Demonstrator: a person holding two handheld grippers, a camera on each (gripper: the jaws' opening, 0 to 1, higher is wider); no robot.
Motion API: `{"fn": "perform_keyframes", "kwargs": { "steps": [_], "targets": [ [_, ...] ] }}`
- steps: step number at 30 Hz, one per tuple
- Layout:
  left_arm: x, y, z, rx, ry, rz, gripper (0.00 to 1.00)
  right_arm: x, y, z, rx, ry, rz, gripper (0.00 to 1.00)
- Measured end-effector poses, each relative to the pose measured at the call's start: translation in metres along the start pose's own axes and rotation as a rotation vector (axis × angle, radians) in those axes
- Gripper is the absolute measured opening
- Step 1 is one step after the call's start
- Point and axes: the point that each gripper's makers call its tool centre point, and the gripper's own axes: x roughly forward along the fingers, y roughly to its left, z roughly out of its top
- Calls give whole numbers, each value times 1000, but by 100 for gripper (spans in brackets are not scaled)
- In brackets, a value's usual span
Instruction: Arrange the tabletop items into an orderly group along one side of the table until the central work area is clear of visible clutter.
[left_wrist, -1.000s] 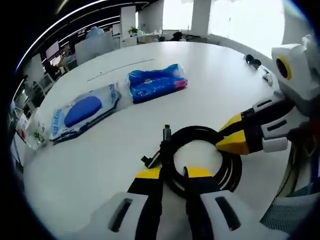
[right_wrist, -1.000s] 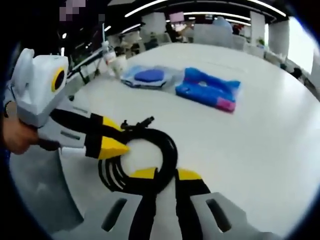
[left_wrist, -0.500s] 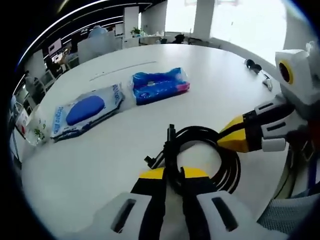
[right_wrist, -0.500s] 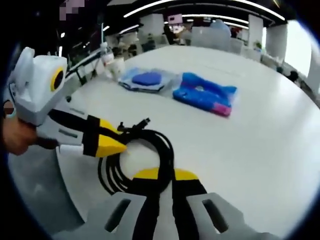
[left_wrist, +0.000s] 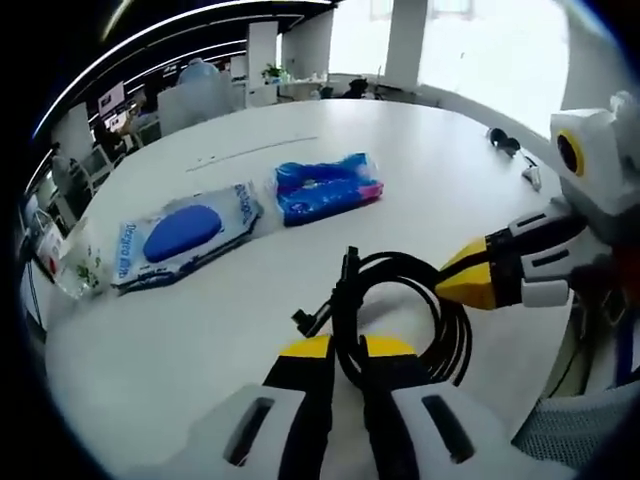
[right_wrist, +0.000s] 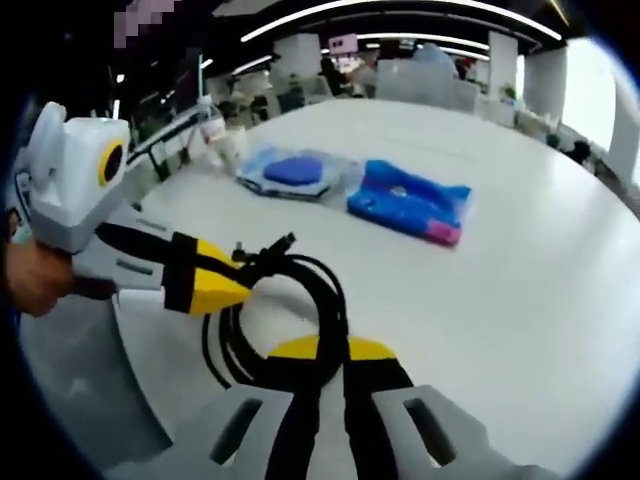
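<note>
Nearest in the left gripper view, the left gripper (left_wrist: 347, 352) is seen with its two yellow-tipped jaws drawn close together on one coiled black cable (left_wrist: 400, 315), a strand of the loop pinched between them. The cable's connector ends (left_wrist: 335, 290) stick out of the coil on the far side of the jaws. The right gripper (left_wrist: 470, 280) enters that view from the right, its yellow tip touching the opposite side of the same coil.

In the right gripper view the right gripper (right_wrist: 330, 352) is likewise nearly closed on the cable (right_wrist: 290, 320), the black loop running up between its jaws, while the left gripper (right_wrist: 225, 290) comes in from the left, held by a hand (right_wrist: 35, 280). One cable is thus gripped from two sides — near the edge of the round white desk (left_wrist: 430, 170).

Farther across the desk, two flat packets lie side by side, just apart: one clear-wrapped packet with a dark blue oval (left_wrist: 185, 232) and one bright blue packet with a pink end (left_wrist: 325, 188). Both are seen again in the right gripper view, the oval one (right_wrist: 292, 172) to the left of the blue one (right_wrist: 410, 202).

At the desk's left edge stands one small clear bottle (left_wrist: 78, 270). Near the far right edge lies a small dark object (left_wrist: 503, 140) — too small to identify.
</note>
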Motion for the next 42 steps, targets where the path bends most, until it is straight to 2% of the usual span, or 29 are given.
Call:
{"fn": "perform_keyframes", "kwargs": {
  "steps": [11, 23, 42],
  "targets": [
    [-16, 21, 1, -12, -27, 26, 7, 4, 20, 19, -16, -31, 11, 3],
    [-37, 58, -1, -41, -49, 78, 7, 19, 52, 46, -45, -72, 34, 3],
    [-39, 94, 1, -36, -60, 68, 7, 41, 69, 66, -63, -75, 13, 3]
  ]
}}
